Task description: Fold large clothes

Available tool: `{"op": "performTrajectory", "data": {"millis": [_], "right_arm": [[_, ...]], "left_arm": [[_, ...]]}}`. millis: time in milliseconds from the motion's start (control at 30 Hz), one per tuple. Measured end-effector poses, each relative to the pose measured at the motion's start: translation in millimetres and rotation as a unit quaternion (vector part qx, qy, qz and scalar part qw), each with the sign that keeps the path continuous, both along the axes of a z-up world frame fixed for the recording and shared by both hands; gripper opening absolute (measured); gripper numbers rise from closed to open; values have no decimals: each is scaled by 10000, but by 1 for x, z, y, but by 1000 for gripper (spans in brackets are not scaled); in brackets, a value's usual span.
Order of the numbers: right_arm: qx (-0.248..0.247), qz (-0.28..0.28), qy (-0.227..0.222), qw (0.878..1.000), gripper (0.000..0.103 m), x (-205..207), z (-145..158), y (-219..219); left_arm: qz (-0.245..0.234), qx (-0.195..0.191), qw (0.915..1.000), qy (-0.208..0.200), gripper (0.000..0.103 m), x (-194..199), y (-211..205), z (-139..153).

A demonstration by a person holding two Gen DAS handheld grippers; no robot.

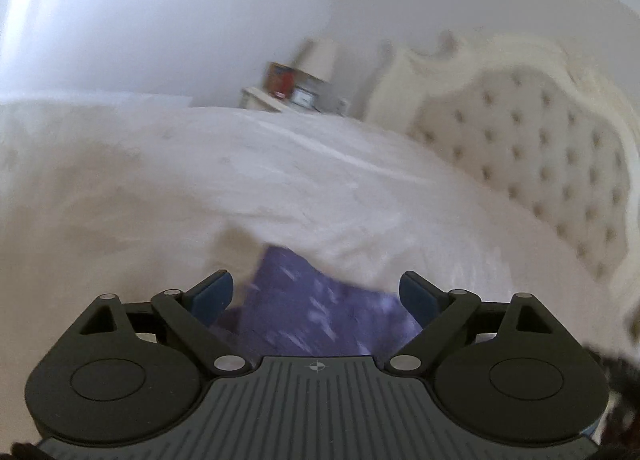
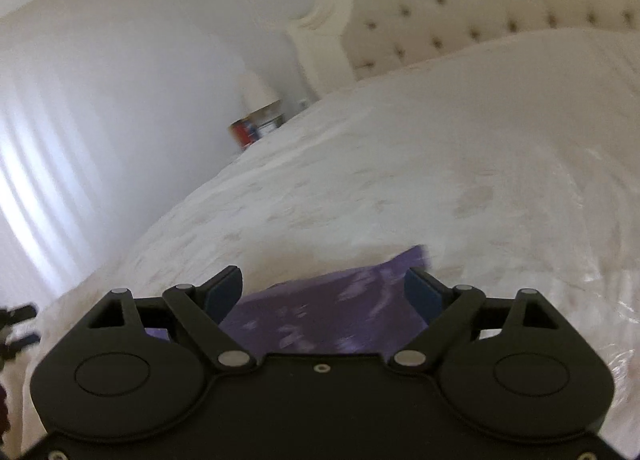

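A purple patterned garment (image 1: 316, 312) lies on the white bedspread (image 1: 280, 179), close below my left gripper (image 1: 316, 292). The left gripper is open, its blue pads wide apart on either side of the cloth, holding nothing. In the right wrist view the same purple garment (image 2: 328, 312) lies under my right gripper (image 2: 324, 292), which is also open with pads spread. One corner of the cloth (image 2: 418, 254) sticks out past the right finger. Both views are blurred by motion.
A tufted cream headboard (image 1: 540, 147) stands at the right. A bedside table (image 1: 260, 97) with a lamp (image 1: 320, 57) and a red box (image 1: 282, 79) stands at the far side, by a white wall. The bedspread (image 2: 400, 179) fills the right wrist view.
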State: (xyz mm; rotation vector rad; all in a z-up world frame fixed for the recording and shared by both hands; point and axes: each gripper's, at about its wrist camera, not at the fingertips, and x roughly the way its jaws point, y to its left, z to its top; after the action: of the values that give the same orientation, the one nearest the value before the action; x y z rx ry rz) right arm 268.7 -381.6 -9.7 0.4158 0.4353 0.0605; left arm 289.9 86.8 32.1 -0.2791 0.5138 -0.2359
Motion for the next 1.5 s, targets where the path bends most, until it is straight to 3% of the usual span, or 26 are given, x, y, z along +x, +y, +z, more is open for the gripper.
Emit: {"op": "performTrajectory", "data": {"millis": [133,300,467,500,633,733,800,1000,1167,1300,1500], "right_arm": [[-475,540,199,9972,90,1,-2,50],[-1131,1113,406,9865,89,8,-17,103],[-1609,1135,814,9770,89,35,-40,124],[-1688,1050,905,9759,89,43,-45,122],[-1805,595,1149,9750,90,65,-64,105],[-1850,178,1191,9753,92,72,-69,95],[-1745,-31,1220,9771,97,74,-74,89],[-1629,-56,1251,9787,97,69,-69,79],[-1187,35,803,9897,99,22,-44,53],[-762,70,755,9942,101,-23,-33,30],[-182,29,1113,9936,102,-77,-41,4]], "left_arm": [[-694,735,9948,122,91,-7,-48,-10],[-1131,1645,9791,396,91,7,-93,-44],[-666,2030,9735,812,92,47,-85,-77],[-552,2049,9732,891,96,54,-79,-80],[-328,1524,9793,1292,100,84,-49,-92],[-150,1624,9776,1332,103,91,-42,-95],[-160,1411,9798,1410,103,94,-35,-99],[-147,1307,9824,1326,103,80,-28,-87],[-362,638,9912,1098,103,41,-3,-62],[-525,696,9904,1071,103,3,17,-53],[-645,673,9864,1355,103,-39,35,-70]]}}
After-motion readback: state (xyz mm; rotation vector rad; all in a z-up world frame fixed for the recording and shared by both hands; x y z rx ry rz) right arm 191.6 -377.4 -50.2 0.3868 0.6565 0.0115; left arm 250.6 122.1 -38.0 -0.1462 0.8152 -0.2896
